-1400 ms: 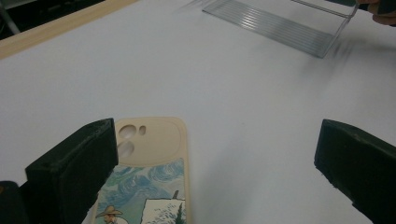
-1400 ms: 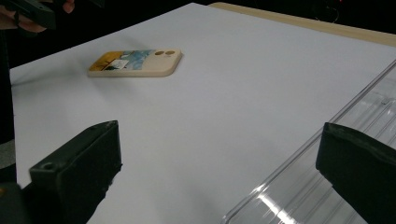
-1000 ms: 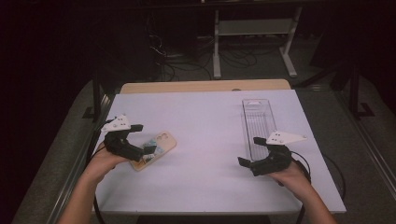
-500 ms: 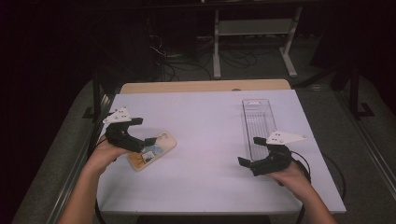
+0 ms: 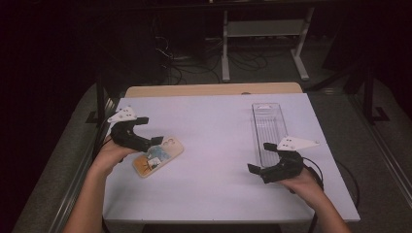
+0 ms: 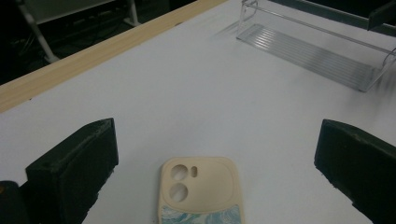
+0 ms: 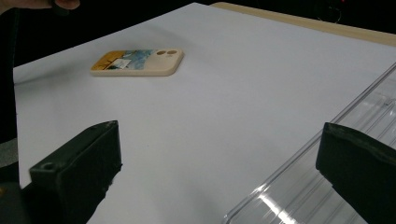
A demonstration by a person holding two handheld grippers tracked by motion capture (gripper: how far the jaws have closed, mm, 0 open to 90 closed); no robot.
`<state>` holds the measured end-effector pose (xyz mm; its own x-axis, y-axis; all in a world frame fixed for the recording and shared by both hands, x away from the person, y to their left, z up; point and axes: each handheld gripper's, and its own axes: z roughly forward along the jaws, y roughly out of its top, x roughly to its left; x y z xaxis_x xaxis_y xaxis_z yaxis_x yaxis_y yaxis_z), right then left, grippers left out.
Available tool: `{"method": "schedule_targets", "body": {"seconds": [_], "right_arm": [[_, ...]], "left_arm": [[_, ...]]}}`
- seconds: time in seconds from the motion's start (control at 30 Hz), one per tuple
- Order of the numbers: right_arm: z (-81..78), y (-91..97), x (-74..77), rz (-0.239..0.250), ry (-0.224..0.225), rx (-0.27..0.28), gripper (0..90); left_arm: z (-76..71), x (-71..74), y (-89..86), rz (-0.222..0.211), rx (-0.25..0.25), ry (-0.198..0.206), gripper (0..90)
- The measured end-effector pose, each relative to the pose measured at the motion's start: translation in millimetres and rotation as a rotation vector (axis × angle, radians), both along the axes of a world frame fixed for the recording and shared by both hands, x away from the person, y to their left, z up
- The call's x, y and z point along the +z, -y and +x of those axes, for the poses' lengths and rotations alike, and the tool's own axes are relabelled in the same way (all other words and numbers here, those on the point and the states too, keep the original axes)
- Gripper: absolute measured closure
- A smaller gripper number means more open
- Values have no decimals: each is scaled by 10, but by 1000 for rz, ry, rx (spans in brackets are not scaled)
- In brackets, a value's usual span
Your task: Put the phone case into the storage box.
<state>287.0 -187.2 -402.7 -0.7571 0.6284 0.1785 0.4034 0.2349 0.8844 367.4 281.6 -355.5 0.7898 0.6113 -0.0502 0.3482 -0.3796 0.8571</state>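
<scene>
White table, dark room. Phone case lies flat, left-centre of the high view. Left gripper, jaws spread, has lifted off it: released. Right gripper idles spread by clear tray.

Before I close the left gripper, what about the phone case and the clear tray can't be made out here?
- Cream phone case with printed picture: its lower part is cut off by the bottom edge of the left gripper view.
- Print detail: too small in the high view.
- Clear plastic tray: its near end sits behind the right gripper in the high view.
</scene>
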Motion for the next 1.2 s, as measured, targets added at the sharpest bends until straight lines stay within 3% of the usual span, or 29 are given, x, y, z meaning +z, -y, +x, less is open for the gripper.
{"method": "schedule_targets", "body": {"seconds": [0.53,0.9,1.13,1.2], "right_arm": [[-1,-1,0,-1,0,-1,0],[2,0,-2,-2,2,-1,0],[2,0,-2,-1,2,-1,0],[1,1,-2,-2,1,-1,0]], "left_arm": [[98,-35,-23,18,138,-31,0],[103,-19,-42,12,119,-42,0],[105,-19,-43,22,102,-59,0],[107,-26,-45,43,96,-61,0]]}}
